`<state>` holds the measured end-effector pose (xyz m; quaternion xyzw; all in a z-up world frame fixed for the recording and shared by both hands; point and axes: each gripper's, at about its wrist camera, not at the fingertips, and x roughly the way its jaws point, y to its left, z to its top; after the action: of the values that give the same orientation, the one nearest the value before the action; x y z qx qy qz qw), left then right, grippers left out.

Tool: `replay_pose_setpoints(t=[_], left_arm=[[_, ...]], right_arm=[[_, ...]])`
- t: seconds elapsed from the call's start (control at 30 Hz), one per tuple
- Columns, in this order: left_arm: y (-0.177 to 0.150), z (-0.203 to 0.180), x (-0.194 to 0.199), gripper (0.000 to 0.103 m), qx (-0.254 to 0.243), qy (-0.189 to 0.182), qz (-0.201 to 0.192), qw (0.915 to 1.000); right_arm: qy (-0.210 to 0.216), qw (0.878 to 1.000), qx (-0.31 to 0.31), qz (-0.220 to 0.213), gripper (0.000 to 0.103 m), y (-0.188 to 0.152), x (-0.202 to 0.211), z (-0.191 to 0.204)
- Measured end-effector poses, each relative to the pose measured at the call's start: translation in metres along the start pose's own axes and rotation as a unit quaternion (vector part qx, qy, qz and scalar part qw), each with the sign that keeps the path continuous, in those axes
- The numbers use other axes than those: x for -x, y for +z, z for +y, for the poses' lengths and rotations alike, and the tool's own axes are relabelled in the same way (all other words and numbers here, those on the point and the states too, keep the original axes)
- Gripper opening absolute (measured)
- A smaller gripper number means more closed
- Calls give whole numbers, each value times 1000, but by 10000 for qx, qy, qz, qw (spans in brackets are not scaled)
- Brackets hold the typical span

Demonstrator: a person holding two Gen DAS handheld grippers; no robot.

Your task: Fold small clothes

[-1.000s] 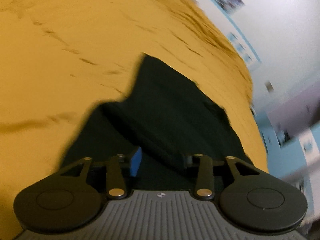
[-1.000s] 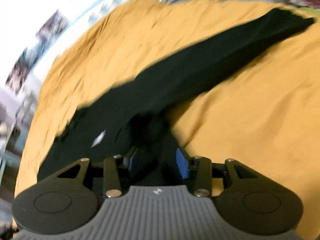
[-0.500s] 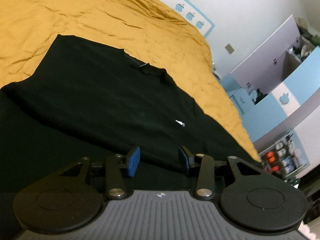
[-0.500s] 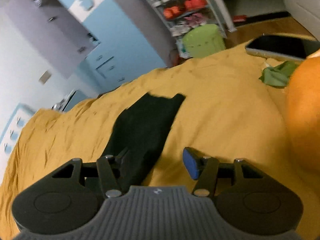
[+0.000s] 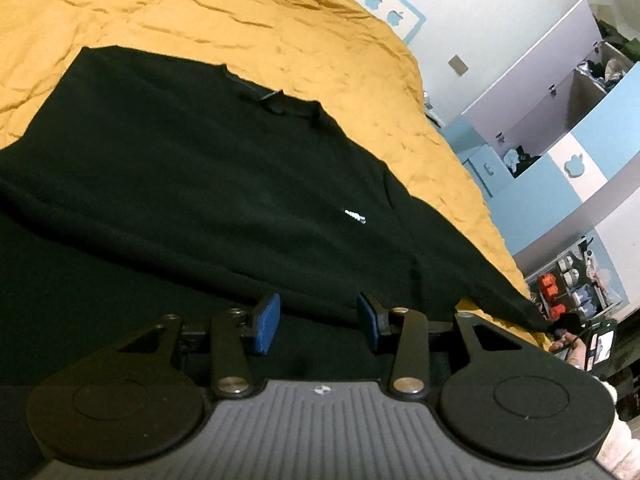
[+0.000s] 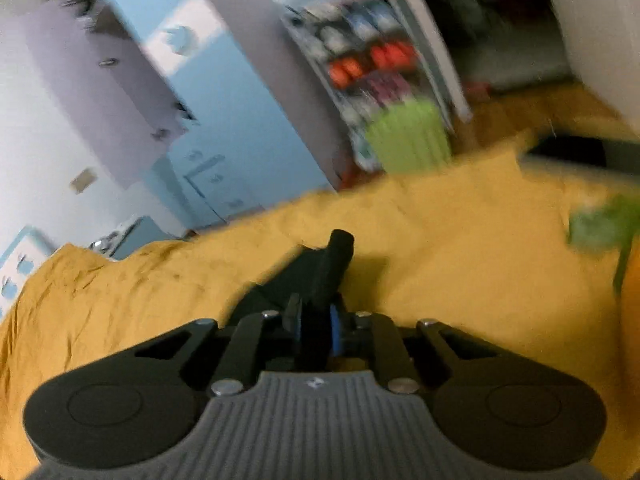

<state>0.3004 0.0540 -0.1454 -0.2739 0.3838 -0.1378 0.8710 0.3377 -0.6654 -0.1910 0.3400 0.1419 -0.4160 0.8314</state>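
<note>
A black long-sleeved shirt (image 5: pixel 200 168) lies spread on the yellow bedspread (image 5: pixel 200 12), collar towards the far side, a small white logo on its chest. My left gripper (image 5: pixel 317 320) hovers open just above the shirt's near part, its blue pads apart and pressing on nothing. One sleeve (image 5: pixel 500 292) runs off to the right. In the right wrist view, which is blurred, my right gripper (image 6: pixel 316 320) is closing on the end of that black sleeve (image 6: pixel 334 260), which sticks up out of the jaws; the pads pinch the cloth.
A green cloth (image 6: pixel 600 224) and a dark flat object (image 6: pixel 572 148) lie on the bedspread (image 6: pixel 460 240) at the right, beside something orange (image 6: pixel 632 300). Past the bed's edge stand a green bin (image 6: pixel 408 136), shelves (image 6: pixel 372 60) and blue-and-white cupboards (image 5: pixel 560 120).
The left view swung across the shirt, then settled. My right gripper travelled out along the sleeve to its end, stood open beside it half a second ago, and now pinches it.
</note>
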Motion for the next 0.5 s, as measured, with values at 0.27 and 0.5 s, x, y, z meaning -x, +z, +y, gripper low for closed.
replay_pose_setpoints(t=[0.27,0.5], left_arm=[[-2,23,37,48,340,-73,-345,9988],[-5,62,73,48,860,-174,-672,9939]], right_arm=[[1680,9840,589,5,6,12,104,99],[3733,9168,1300,574,4,-63,252,219]])
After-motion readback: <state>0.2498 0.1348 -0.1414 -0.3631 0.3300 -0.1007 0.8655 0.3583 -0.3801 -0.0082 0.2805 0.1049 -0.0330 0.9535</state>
